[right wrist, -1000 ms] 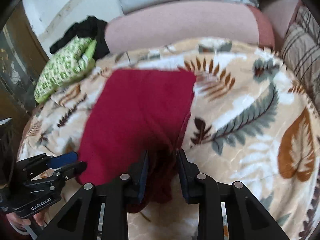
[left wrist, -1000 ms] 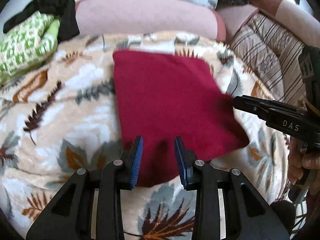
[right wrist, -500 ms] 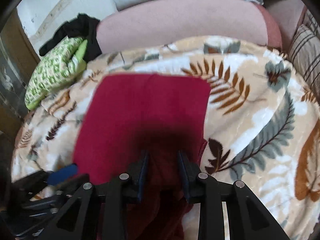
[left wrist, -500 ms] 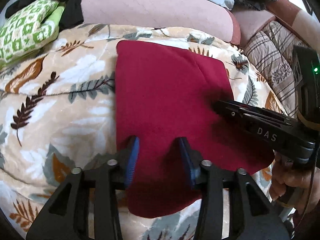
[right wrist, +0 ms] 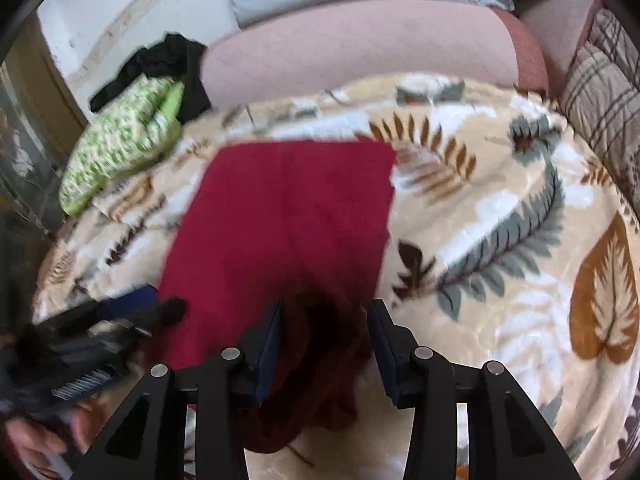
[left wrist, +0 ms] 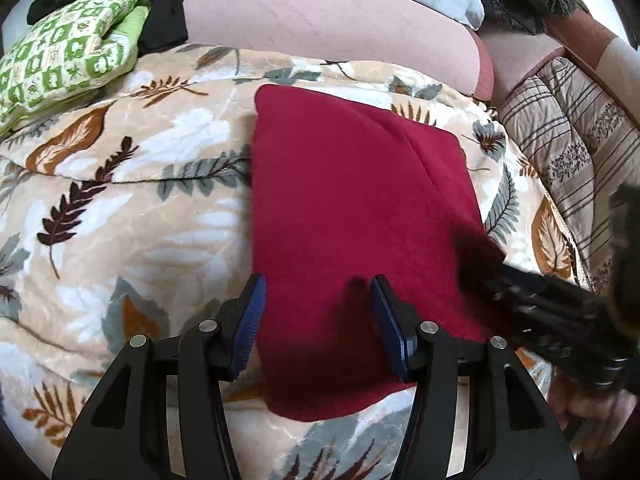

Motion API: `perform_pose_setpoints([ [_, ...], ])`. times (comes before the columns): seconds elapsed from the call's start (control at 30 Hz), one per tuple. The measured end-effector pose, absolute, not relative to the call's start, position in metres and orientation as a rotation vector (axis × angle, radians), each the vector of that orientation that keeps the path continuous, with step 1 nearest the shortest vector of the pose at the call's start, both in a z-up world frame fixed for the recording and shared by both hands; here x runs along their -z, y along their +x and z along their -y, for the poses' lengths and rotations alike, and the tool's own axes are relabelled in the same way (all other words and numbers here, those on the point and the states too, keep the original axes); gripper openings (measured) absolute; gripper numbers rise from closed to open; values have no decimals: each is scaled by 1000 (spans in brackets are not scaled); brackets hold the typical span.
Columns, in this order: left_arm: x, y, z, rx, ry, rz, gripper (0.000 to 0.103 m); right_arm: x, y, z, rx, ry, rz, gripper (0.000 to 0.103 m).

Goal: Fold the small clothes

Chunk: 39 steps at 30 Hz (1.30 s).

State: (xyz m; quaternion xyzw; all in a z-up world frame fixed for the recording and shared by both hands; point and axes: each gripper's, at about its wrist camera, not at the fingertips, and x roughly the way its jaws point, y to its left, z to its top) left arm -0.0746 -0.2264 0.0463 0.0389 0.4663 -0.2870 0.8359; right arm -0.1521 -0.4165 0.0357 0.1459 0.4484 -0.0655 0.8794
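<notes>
Your left gripper (left wrist: 316, 320) is spread wide and holds nothing; the red garment (left wrist: 352, 216) lies flat on the leaf-print blanket (left wrist: 120, 208) directly ahead of it, its near edge between the fingers. Your right gripper (right wrist: 325, 344) also stands open, with a bunched, darker part of the garment between its fingers, seemingly unclamped. You appear to be between folds; next, pinch both near corners and carry them forward. No containers are visible.
</notes>
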Motion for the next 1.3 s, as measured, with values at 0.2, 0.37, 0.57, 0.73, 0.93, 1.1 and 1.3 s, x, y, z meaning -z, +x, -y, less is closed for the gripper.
perform_pose_setpoints([
  [0.2, -51, -74, 222, 611, 82, -989, 54, -35, -158, 421, 133, 376, -914, 45],
  [0.37, -50, -67, 219, 608, 63, -996, 54, -47, -163, 430, 140, 403, -858, 62],
  [0.57, -39, -42, 212, 612, -15, -1059, 61, -41, -153, 448, 119, 508, -828, 70],
  [0.73, -29, -21, 204, 659, -154, -1103, 75, -28, -135, 457, 77, 538, -833, 73],
  [0.93, -5, -4, 215, 715, -199, -1170, 80, -9, -115, 460, -33, 607, -854, 76],
  [1.1, -1, -3, 225, 753, -222, -1154, 73, -1, -105, 452, -21, 614, -825, 69],
  [1.3, -34, -25, 215, 808, -134, -1099, 45, -31, -116, 436, -43, 586, -798, 40],
])
